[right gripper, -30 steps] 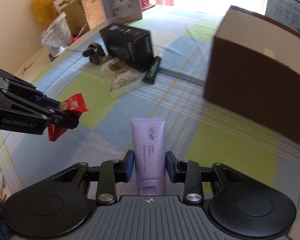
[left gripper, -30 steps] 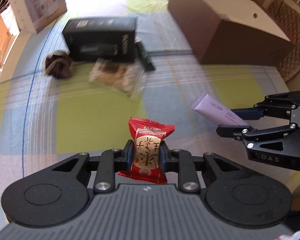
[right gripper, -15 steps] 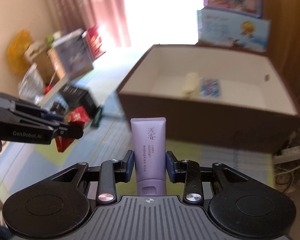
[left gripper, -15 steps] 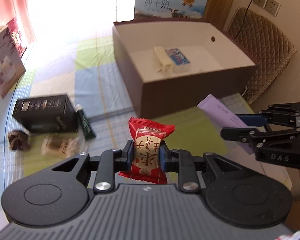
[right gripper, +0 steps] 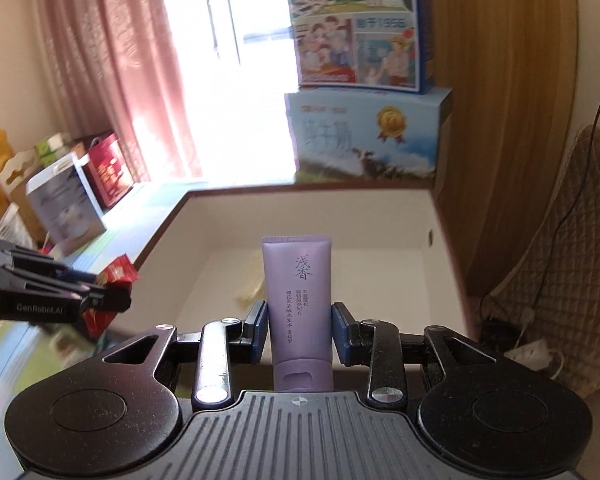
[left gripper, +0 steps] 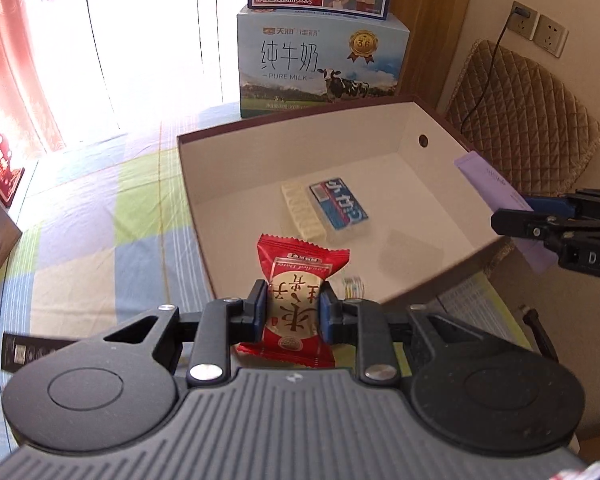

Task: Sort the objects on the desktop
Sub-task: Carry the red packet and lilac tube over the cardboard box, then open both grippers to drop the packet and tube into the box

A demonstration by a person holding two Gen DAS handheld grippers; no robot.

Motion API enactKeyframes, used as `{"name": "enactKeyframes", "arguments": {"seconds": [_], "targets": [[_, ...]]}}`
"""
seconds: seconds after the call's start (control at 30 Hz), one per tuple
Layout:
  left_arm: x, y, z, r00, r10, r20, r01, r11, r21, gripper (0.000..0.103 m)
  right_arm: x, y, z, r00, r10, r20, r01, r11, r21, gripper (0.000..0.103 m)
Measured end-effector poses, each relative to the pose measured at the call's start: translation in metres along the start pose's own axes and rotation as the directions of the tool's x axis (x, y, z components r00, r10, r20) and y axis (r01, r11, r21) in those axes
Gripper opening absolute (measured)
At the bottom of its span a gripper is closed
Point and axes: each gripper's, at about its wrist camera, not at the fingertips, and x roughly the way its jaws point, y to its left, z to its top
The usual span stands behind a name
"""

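Left gripper (left gripper: 293, 312) clamped a red foil snack packet (left gripper: 298, 304), right gripper (right gripper: 300, 330) a lilac plastic tube (right gripper: 300, 300); both had swung over the open brown cardboard box (left gripper: 436, 140), ready for release.

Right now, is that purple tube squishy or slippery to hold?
Probably a bit of both. The purple tube looks like smooth soft plastic, so it may dent or slide. The right gripper holds it near the cap end, likely its firmer part.
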Motion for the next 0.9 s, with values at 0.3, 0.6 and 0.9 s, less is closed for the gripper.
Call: {"name": "enactKeyframes", "arguments": {"seconds": [0.3,0.6,0.9], "targets": [[0.065,-0.001,0.04,0.997,0.048,-0.058,-0.048,0.999,0.002,0.021,0.056,-0.037,0.026,0.998,-0.032,-0.062,0.033,0.999,0.017,0.031],[0.128,0.009,0.064,0.984,0.104,-0.144,-0.101,0.995,0.027,0.022,0.108,-0.062,0.04,0.988,-0.045,-0.145,0.05,0.998,0.031,0.031],[0.165,0.013,0.081,0.976,0.132,-0.171,-0.124,0.991,0.053,0.022,0.143,-0.073,0.041,0.978,-0.039,-0.204,0.05,0.998,0.046,0.031]]}}
